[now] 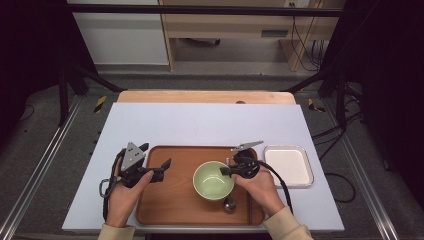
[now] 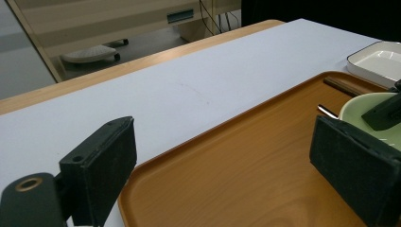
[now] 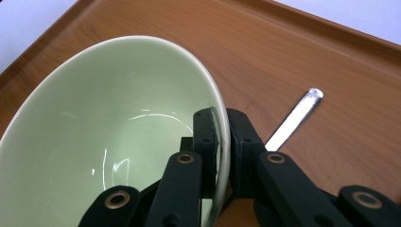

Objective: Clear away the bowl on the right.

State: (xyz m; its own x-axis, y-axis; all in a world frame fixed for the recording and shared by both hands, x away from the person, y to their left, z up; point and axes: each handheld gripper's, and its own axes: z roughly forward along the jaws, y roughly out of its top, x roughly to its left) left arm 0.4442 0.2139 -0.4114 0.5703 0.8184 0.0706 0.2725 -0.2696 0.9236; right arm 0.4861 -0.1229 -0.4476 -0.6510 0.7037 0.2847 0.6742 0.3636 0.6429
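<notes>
A pale green bowl (image 1: 213, 181) sits in the middle of a brown wooden tray (image 1: 170, 205). My right gripper (image 1: 223, 171) is shut on the bowl's right rim. In the right gripper view, the rim of the bowl (image 3: 118, 142) runs between the right gripper (image 3: 220, 151), with one pad inside and one outside. My left gripper (image 1: 156, 155) is held over the tray's left end, open with nothing in it. In the left gripper view, the left gripper (image 2: 227, 165) has its jaws wide apart above the tray (image 2: 246, 175), with the bowl (image 2: 361, 105) off to the right.
A white square dish (image 1: 288, 165) rests on the grey mat just right of the tray. A metal spoon (image 1: 229, 203) and dark chopsticks (image 1: 250, 210) lie on the tray by the bowl. The spoon handle (image 3: 295, 119) pokes out beside my right jaws.
</notes>
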